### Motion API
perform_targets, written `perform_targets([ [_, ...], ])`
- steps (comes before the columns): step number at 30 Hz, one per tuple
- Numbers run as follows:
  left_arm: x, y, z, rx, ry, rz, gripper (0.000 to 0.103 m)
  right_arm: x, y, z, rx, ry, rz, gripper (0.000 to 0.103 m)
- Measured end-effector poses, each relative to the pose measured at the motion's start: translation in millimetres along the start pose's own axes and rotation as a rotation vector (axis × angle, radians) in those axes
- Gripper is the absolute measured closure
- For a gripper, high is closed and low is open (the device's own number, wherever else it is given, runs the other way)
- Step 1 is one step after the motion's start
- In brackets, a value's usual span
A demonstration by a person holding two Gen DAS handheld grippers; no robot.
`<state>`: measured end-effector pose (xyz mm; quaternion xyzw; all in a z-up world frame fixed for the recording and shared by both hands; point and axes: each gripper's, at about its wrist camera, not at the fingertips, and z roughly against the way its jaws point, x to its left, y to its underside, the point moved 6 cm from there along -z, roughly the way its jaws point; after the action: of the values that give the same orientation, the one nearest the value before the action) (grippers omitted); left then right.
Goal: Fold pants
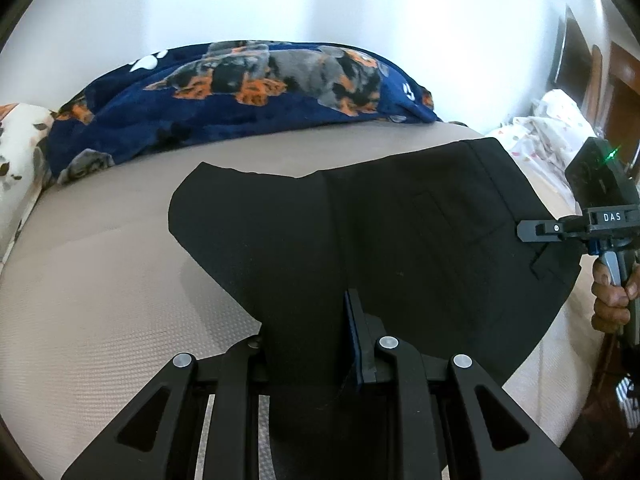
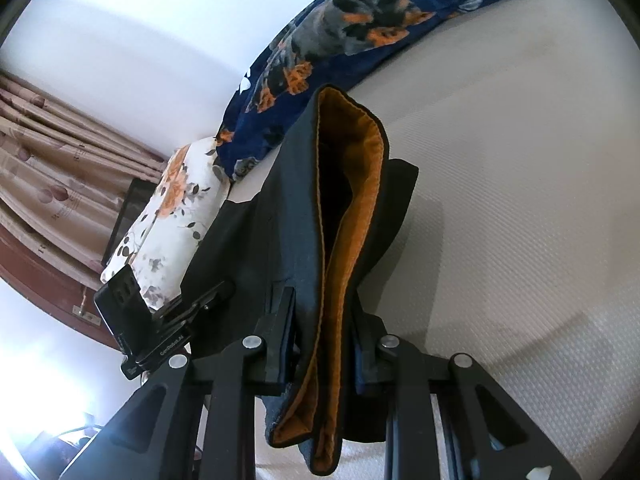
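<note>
The left gripper is clamped on a bunched fold of the black woven pants; the dark cloth fills the gap between its fingers, and a blue pad on one finger presses against it. From that grip the pants spread away across the bed, flat in the middle, with a welt pocket outlined on the far right part and a cut, uneven edge along the far side.

The right gripper pinches the waistband end of the pants, where the orange lining shows inside the opening. Both of its fingers press the cloth from either side, and the waistband stands up ahead of the fingers and also hangs down past them toward the camera. In the left wrist view this gripper sits at the right edge of the pants, with the person's hand wrapped around its handle.

The beige textured mattress cover lies bare to the left of the pants and in a band beyond them. A navy fleece blanket with a dog print is heaped along the far edge, a white floral pillow lies at one end, and a white spotted sheet is crumpled at the other. Behind stand a white wall and tan patterned curtains.
</note>
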<state>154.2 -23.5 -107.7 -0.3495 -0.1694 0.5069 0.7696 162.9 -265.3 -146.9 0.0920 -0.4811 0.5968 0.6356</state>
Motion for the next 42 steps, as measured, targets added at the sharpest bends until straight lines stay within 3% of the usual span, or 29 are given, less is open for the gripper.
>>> perform_targets([
  [25,62,-42,-21,-0.053,-0.080,0.050,0.082,20,-47,-48,-0.023,-0.005,0.062,0.081],
  [42,79,-56,-37,-0.056,-0.103,0.054,0.081,14,-67,-66,-0.032,-0.019,0.060,0.081],
])
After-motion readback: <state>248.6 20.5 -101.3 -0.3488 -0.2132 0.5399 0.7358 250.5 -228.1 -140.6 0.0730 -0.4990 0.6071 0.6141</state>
